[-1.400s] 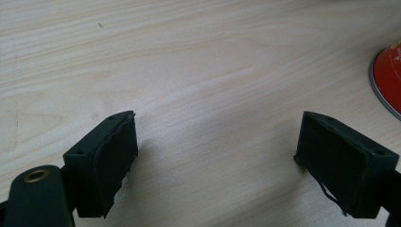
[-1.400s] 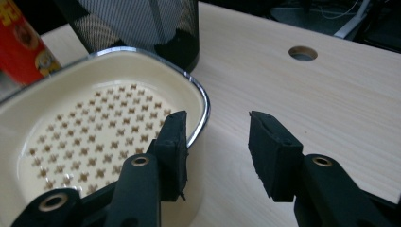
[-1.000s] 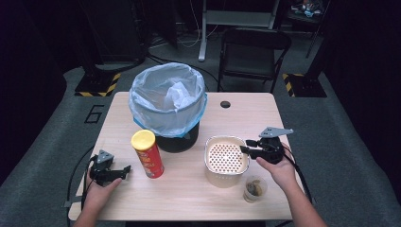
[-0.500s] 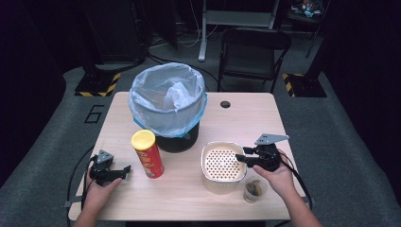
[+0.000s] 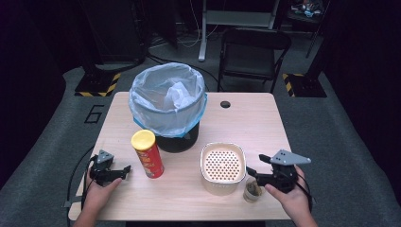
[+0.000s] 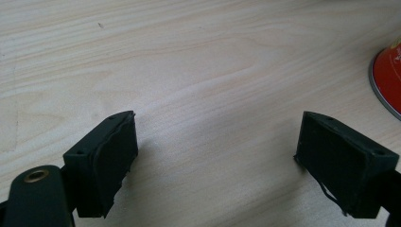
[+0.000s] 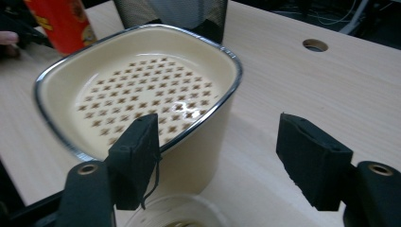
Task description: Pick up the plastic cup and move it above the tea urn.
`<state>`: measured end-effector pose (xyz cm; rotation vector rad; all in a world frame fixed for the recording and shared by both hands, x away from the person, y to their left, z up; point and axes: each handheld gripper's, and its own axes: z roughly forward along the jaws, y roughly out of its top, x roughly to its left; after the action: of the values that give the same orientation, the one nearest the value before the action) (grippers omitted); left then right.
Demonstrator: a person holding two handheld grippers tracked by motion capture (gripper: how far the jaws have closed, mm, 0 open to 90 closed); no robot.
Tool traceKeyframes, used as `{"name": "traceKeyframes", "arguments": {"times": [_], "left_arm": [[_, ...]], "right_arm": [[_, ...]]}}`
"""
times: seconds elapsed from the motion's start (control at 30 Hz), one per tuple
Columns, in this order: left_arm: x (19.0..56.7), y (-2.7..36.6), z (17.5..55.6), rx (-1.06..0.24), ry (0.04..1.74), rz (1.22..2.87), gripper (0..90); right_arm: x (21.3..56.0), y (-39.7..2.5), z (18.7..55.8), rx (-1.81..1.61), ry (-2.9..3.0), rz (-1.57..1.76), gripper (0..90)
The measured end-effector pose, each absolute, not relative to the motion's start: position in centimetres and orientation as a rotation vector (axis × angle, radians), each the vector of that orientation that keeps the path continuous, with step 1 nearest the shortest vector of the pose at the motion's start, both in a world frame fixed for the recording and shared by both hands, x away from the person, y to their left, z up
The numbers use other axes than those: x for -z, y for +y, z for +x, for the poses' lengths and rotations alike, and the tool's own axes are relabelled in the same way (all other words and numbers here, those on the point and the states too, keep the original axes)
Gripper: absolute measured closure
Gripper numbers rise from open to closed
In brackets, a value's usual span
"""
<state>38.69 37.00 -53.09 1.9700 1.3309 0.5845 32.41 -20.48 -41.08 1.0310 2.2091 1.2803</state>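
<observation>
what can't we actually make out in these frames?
- Small cup: contents too small and dark to tell in the high view; cut off by the bottom edge in the right gripper view.
- Bin: its inside is hidden by the crumpled liner in the high view.
- Red can: cut off by the right edge in the left gripper view; label too small in the high view.

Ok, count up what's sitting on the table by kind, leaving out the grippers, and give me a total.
Bins lined with a bag: 1, the waste bin
Snack tubes: 1, the red chip can
Perforated containers: 1, the cream basket
Small clear cups: 1, the cup
Total: 4
</observation>
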Motion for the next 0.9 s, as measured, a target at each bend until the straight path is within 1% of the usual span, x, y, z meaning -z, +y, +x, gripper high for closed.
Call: {"name": "traceKeyframes", "arguments": {"times": [0.03,0.07,0.23,0.37,0.53,0.6,0.9], "left_arm": [[53.1,37.0,38.7,-0.582,1.332,1.969,13.2],[53.1,37.0,38.7,-0.582,1.331,1.971,13.2],[53.0,37.0,38.7,-0.570,1.333,1.982,13.2],[53.1,36.9,38.8,-0.579,1.333,1.968,13.2],[53.1,36.9,38.8,-0.579,1.332,1.968,13.2],[53.1,36.9,38.8,-0.579,1.333,1.968,13.2],[53.1,36.9,38.8,-0.579,1.332,1.968,13.2]], "right_arm": [[41.3,-20.5,31.9,-1.295,2.207,1.041,26.0],[41.8,-20.3,31.2,-1.279,2.210,1.054,21.9],[42.8,-19.7,30.1,-1.174,2.202,1.042,17.5],[44.5,-19.5,29.4,-1.117,2.223,1.085,16.4],[45.2,-19.5,28.8,-1.105,2.196,1.128,16.3],[45.8,-19.3,28.5,-1.052,2.195,1.132,16.3],[46.4,-19.5,28.3,-1.006,2.185,1.135,17.0]]}}
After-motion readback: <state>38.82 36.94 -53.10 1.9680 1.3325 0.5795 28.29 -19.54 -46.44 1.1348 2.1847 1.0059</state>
